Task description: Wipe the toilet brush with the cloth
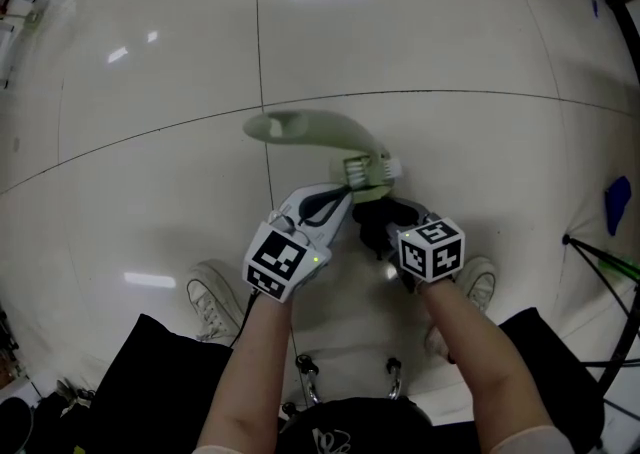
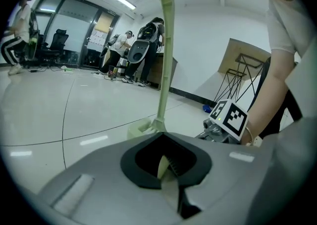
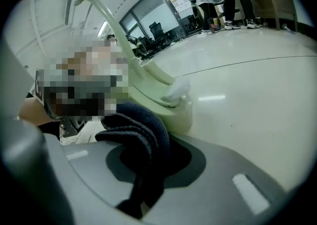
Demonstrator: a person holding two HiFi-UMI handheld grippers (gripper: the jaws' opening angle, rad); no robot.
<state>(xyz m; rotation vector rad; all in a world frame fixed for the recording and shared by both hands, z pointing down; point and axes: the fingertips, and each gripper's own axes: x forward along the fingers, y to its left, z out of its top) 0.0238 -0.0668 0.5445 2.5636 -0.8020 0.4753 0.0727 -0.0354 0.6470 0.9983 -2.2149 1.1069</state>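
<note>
Nearest, below the person's head, the left gripper (image 1: 340, 204) and right gripper (image 1: 385, 227) meet over the pale floor (image 1: 150, 62), where the green toilet brush (image 1: 305, 129) is held beside the dark cloth (image 1: 385, 214).

Left gripper view: jaws clamped on the brush's bristled end, handle running up and away.

Right gripper view: jaws pinched on the folded cloth, which touches the brush.

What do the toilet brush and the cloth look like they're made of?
Toilet brush: likely moulded plastic, pale green, smooth with a soft sheen. Cloth: dark, thick soft fabric, probably terry or microfibre; it folds in plump matte ridges.
</note>
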